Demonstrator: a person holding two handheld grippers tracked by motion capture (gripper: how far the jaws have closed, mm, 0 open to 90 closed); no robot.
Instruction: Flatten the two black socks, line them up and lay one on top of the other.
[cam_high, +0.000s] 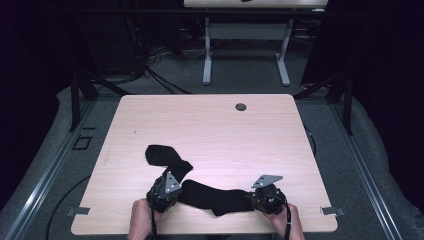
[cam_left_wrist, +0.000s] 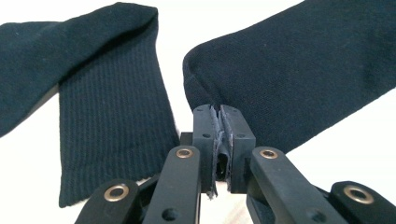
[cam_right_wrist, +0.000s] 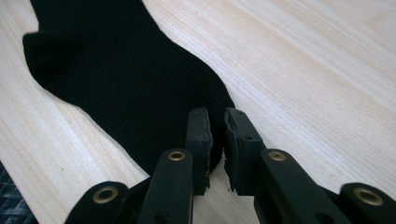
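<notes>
Here 2 black socks lie near the tabletop's (cam_high: 210, 120) front edge. The front sock (cam_high: 217, 197) stretches along that edge between both tools: the left tool (cam_left_wrist: 219, 122) is pinched tight on one end of it, the fabric caught between its pads, and the right tool (cam_right_wrist: 215, 135) is clamped on the opposite end (a thin fold shows between its jaws). The second sock (cam_high: 165, 156) lies just behind the left tool, toward the front left corner, untouched

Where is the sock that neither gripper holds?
In the high view the loose sock lies left of centre, just beyond the left gripper.
</notes>
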